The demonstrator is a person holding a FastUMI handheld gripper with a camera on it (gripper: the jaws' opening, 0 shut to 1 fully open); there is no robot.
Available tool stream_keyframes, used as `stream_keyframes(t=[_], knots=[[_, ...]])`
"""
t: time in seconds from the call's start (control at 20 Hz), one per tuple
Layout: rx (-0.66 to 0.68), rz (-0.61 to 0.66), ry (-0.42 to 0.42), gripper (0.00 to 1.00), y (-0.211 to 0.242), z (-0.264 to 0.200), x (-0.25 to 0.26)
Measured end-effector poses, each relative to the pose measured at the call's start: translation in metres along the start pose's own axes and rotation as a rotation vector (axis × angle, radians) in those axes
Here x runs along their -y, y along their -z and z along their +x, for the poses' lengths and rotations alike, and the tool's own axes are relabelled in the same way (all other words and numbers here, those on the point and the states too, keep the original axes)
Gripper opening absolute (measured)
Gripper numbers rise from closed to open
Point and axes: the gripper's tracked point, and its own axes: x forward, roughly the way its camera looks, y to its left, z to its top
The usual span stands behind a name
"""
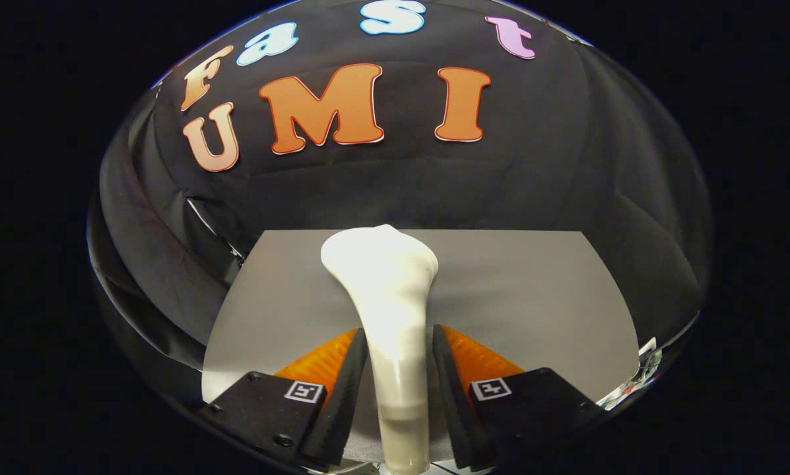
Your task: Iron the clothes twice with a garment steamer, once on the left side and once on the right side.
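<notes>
A white garment steamer point(388, 297) stands between my fingers, its slim handle running up to a wide head that points away from me. My gripper point(398, 338) is shut on the handle, with the black pads and orange fingers point(322, 363) pressed against it from both sides. Under and beyond the steamer lies a flat grey sheet point(533, 303), smooth with faint creases near the head. I cannot tell whether this is the garment or a table top. The steamer head hangs over the sheet's far middle part.
The booth's black cloth wall point(566, 185) rises right behind the grey sheet's far edge and wraps around both sides. A thin metal edge point(203, 221) shows at the far left corner. Some small mixed items point(639, 376) peek out past the sheet's near right corner.
</notes>
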Motion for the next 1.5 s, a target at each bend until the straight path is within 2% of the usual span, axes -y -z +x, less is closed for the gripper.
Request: stream_keyframes(t=[0.5, 0.9, 1.35, 1.5], knots=[[0.026, 0.011, -0.018, 0.53, -0.005, -0.006, 0.003], [0.221, 0.044, -0.038, 0.53, -0.03, -0.071, 0.003], [0.331, 0.063, 0.003, 0.53, -0.027, -0.131, -0.007], [0.36, 0.104, -0.024, 0.53, -0.025, -0.154, -0.029]])
